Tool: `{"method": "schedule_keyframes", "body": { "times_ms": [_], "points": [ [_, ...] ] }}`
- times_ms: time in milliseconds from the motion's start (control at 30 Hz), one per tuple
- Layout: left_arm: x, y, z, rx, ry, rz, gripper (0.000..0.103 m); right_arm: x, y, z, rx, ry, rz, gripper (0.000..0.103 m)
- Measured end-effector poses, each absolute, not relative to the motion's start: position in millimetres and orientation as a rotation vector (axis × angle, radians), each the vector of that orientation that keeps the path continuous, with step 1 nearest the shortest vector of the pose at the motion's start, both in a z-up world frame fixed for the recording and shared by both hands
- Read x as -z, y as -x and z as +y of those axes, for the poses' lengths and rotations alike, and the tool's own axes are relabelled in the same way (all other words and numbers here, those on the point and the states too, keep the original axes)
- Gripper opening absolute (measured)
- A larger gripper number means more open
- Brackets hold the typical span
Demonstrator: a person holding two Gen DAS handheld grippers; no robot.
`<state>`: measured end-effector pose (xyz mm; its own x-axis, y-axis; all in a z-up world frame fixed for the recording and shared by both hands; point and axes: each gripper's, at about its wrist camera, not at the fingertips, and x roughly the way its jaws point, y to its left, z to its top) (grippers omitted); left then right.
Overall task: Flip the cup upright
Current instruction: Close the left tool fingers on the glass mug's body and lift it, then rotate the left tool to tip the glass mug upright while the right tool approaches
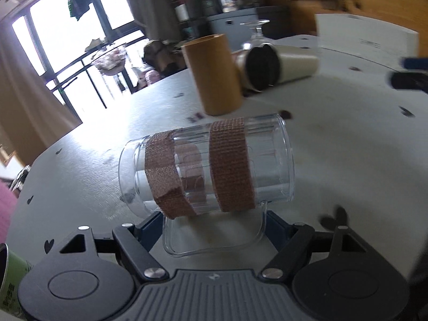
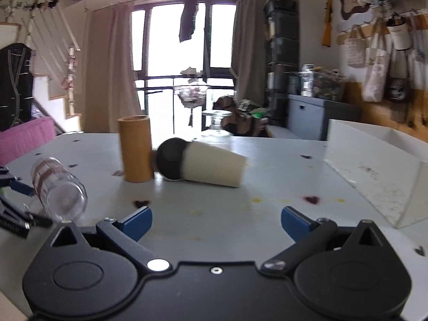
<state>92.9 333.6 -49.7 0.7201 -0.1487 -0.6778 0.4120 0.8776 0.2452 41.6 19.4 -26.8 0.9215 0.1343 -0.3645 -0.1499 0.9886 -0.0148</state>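
A clear plastic mug (image 1: pixel 206 165) with two brown tape bands lies on its side, tilted, just above the white table (image 1: pixel 347 160). My left gripper (image 1: pixel 214 227) is shut on its clear handle (image 1: pixel 214 235), blue fingers on either side. In the right wrist view the same mug (image 2: pixel 58 187) is at the far left, base toward the camera, with the left gripper (image 2: pixel 13 187) behind it. My right gripper (image 2: pixel 216 222) is open and empty over the table's near middle.
A tan cylinder cup (image 2: pixel 136 149) stands upright. A cream paper cup with a black lid (image 2: pixel 200 165) lies on its side beside it. An upside-down wine glass (image 2: pixel 215 125) stands behind. A white tray (image 2: pixel 379 171) is at the right. A green can (image 1: pixel 10 281) is at the left edge.
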Motion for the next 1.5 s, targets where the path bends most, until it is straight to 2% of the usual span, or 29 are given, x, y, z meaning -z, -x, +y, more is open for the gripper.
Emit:
{"method": "schedule_keyframes", "body": {
  "times_ms": [67,100,133,167,233,300,400,467,533,600,1067,1200,1500],
  "points": [
    [51,-85,336,0.338,-0.404,0.705,0.082,25,-45,29,-0.204,0.033,0.374,0.103],
    [52,-84,336,0.336,-0.407,0.708,0.086,23,-49,34,-0.231,0.032,0.376,0.103],
    [52,-83,336,0.323,-0.414,0.708,0.095,22,-53,40,-0.256,0.034,0.377,0.103],
    [51,-81,337,0.312,-0.418,0.704,0.098,21,-56,45,-0.274,0.037,0.376,0.103],
    [49,-72,338,0.304,-0.411,0.695,0.099,19,-67,59,-0.315,0.044,0.382,0.103],
    [46,-66,340,0.295,-0.384,0.681,0.099,17,-82,73,-0.364,0.045,0.402,0.099],
    [42,-60,340,0.276,-0.343,0.662,0.1,18,-106,89,-0.435,0.036,0.453,0.077],
    [43,-62,335,0.259,-0.325,0.658,0.1,21,-124,101,-0.465,0.032,0.503,0.057],
    [44,-62,332,0.244,-0.307,0.66,0.099,25,-140,112,-0.502,0.029,0.554,0.046],
    [47,-64,331,0.229,-0.297,0.667,0.1,30,-146,123,-0.548,0.034,0.581,0.041],
    [52,-87,354,0.052,-0.306,0.726,0.1,38,-111,151,-0.71,0.09,0.625,0.038],
    [51,-82,375,0.017,-0.268,0.755,0.094,40,-99,161,-0.733,0.08,0.63,0.035],
    [17,-54,382,0.168,-0.102,0.814,0.093,39,-112,150,-0.742,-0.009,0.663,0.037]
  ]
}}
